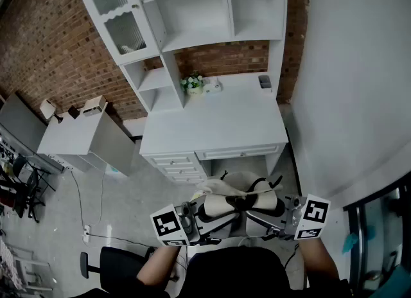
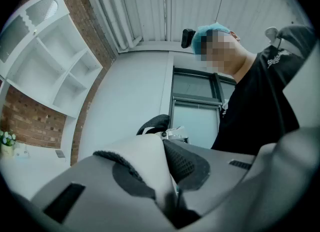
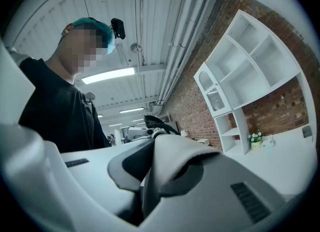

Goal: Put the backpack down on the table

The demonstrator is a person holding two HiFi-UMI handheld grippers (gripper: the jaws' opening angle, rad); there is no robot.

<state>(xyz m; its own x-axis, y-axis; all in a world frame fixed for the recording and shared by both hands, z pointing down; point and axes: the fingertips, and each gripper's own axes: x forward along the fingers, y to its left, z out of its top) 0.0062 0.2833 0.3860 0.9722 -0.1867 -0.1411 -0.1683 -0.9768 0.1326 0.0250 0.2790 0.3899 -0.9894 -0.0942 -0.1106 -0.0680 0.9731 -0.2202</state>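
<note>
Two grippers share the load as I carry the backpack toward the white table. The left gripper has its jaws nearly together, pinched on a pale shoulder strap. The right gripper clamps a second strap the same way. The bag hangs between them, close to the body and well short of the tabletop. I judge this the carrying stage: next comes a reach forward over the bare desk, a slow lowering, then release. It looks soft and slouching, cream fabric with black mesh trim.
</note>
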